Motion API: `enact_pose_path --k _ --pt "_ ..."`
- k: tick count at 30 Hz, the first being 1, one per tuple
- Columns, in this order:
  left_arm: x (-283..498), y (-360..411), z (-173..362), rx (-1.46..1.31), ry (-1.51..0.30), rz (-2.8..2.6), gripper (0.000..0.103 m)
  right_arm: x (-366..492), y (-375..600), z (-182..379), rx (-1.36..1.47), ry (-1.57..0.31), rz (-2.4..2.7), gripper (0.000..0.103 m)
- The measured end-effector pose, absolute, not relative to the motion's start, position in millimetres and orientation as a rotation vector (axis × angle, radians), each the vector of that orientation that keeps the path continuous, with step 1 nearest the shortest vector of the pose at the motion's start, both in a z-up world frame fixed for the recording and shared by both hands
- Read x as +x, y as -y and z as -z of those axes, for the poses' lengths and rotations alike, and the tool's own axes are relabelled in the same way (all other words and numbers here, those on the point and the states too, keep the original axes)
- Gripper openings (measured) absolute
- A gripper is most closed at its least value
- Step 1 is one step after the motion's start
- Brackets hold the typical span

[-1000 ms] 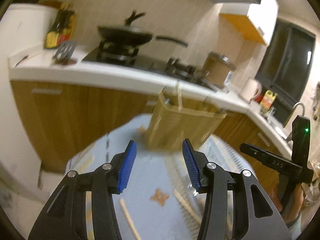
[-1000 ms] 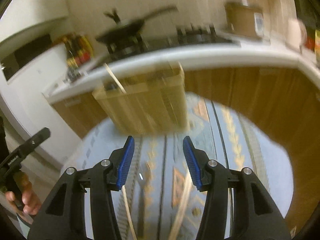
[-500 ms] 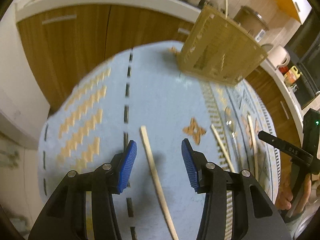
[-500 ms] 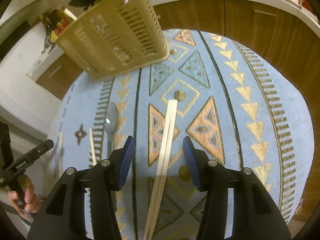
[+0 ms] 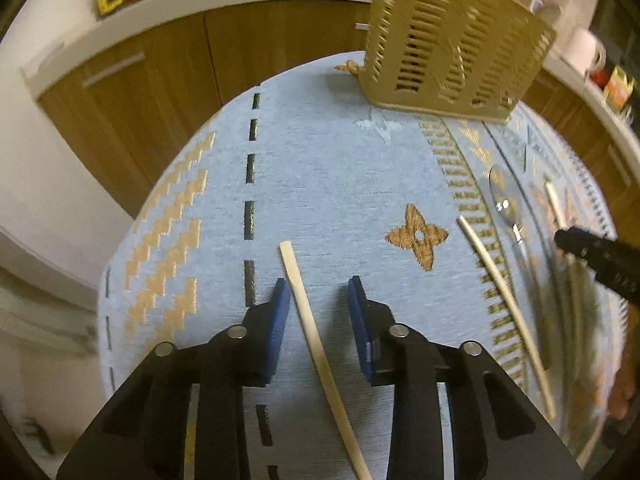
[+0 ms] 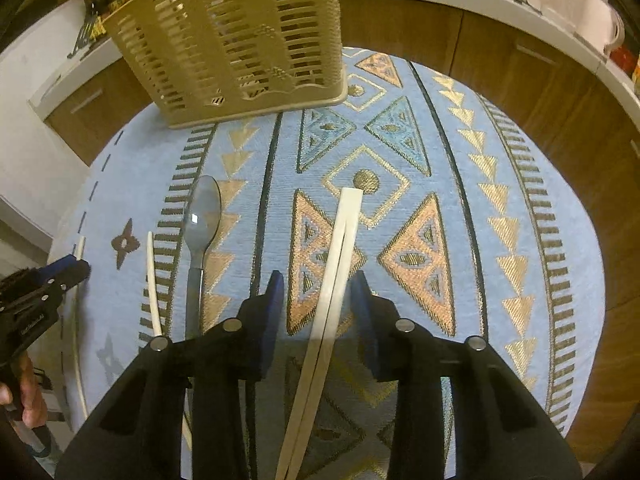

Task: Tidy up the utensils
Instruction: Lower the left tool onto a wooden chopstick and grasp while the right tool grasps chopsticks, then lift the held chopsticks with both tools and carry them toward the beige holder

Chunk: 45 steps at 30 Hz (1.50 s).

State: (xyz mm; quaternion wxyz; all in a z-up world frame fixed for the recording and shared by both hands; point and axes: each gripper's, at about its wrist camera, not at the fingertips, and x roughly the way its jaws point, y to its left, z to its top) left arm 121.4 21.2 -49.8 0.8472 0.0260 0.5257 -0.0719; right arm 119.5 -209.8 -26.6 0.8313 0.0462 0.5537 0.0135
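Kitchen: wood cabinets under a white counter, and a small table under a blue patterned cloth [image 6: 500, 208]. A beige slotted caddy [image 6: 240, 40] stands at the far edge, at least one stick already poking out of its top.

Left gripper [image 5: 318, 300] points steeply down. I see one pale chopstick [image 5: 308, 320] lying flat between its jaws, long axis running near-to-far along the fingers, far tip just past the pads. The jaws are closing; the stick runs close beside the left pad, with a wider gap to the right one, so I read no pinch yet.

Right gripper [image 6: 318, 292] likewise straddles a chopstick pair [image 6: 340, 248] lying side by side and touching, long axis near-to-far, tilted slightly right at the far end. Jaws closing, cloth visible on both sides of the pair, so not clamped.

Each gripper has its own target; neither needs to cross over.

Between the two grippers lie a grey spoon [image 6: 202, 216], bowl far, and another single stick [image 6: 154, 280].

The sticks look thin, smooth and light. My judgement: they lie flush on soft cloth, so pads must meet low or the sticks will roll out.
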Motion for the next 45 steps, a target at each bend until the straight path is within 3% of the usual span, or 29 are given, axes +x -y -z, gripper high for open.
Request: enact_pose_path --k 4,5,25,27,32,36,38,40,45 --pt "117.8 -9.2 49.2 0.111 -1.099 0.165 0.007 121.2 202.7 27.1 0.068 -1.171 -0.053 0.011" --pt "116.7 -6.5 48.0 0.122 -1.094 0.163 0.006 121.1 201.3 26.8 0.064 -1.168 -0.062 0.011" --pt "132.4 -6.9 47.9 0.004 -1.180 0.392 0.005 123.1 219.1 25.9 0.143 -1.219 -0.092 0.011" --pt "132.3 -7.6 47.1 0.029 -1.202 0.404 0.008 129.4 219.9 26.9 0.162 -1.235 -0.102 0.011" --pt "132.1 5.5 47.5 0.109 -1.243 0.459 0.027 132.8 220.0 27.6 0.173 -1.260 -0.110 0.011" --pt "126.3 23.0 49.5 0.231 -1.230 0.454 0.032 134.4 211.5 26.7 0.106 -1.267 -0.097 0.012" --pt "119.4 34.7 50.9 0.323 -1.198 0.429 0.024 133.8 206.4 27.1 0.069 -1.263 -0.088 0.012" --pt "114.3 41.3 50.1 0.360 -1.178 0.422 0.005 132.3 199.4 27.6 0.018 -1.249 -0.078 0.011" --pt "110.9 42.4 48.5 0.331 -1.129 0.396 0.003 126.0 195.3 24.4 0.028 -1.198 -0.124 0.010"
